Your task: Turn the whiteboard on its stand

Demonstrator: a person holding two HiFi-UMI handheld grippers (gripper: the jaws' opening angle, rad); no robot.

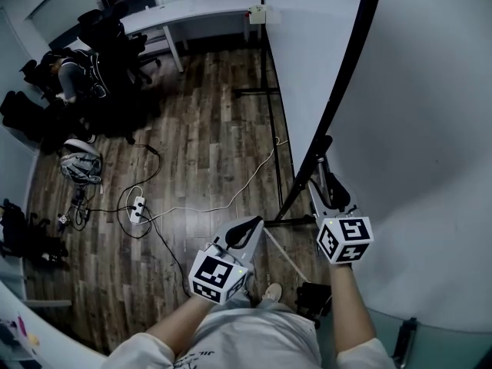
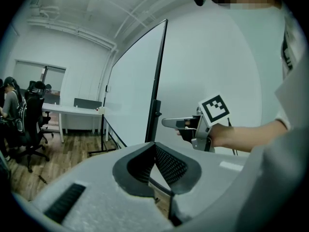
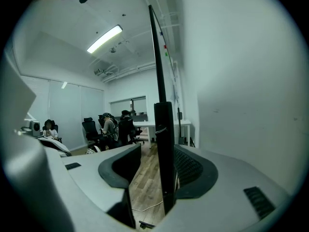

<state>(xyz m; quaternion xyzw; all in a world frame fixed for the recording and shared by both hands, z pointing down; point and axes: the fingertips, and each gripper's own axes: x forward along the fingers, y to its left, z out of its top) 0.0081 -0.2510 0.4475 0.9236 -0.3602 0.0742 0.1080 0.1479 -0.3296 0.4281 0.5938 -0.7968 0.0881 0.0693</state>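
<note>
A tall whiteboard (image 1: 430,129) with a black edge frame (image 1: 350,68) stands on its wheeled stand (image 1: 257,92) at the right of the head view. My right gripper (image 1: 327,177) is at the frame's lower part. In the right gripper view the black frame (image 3: 161,124) runs upright between the jaws of the right gripper (image 3: 157,156), close against the right pad and apart from the left one, so the jaws are open around it. My left gripper (image 1: 244,231) hangs left of the board, touching nothing. Its pads (image 2: 166,161) meet at the tips, shut and empty (image 2: 154,146).
A white desk (image 1: 192,10) stands at the far wall. Black office chairs with seated people (image 1: 84,68) fill the upper left. A power strip (image 1: 137,206) and loose cables (image 1: 231,194) lie on the wooden floor near the stand's leg. A bag (image 1: 81,164) lies further left.
</note>
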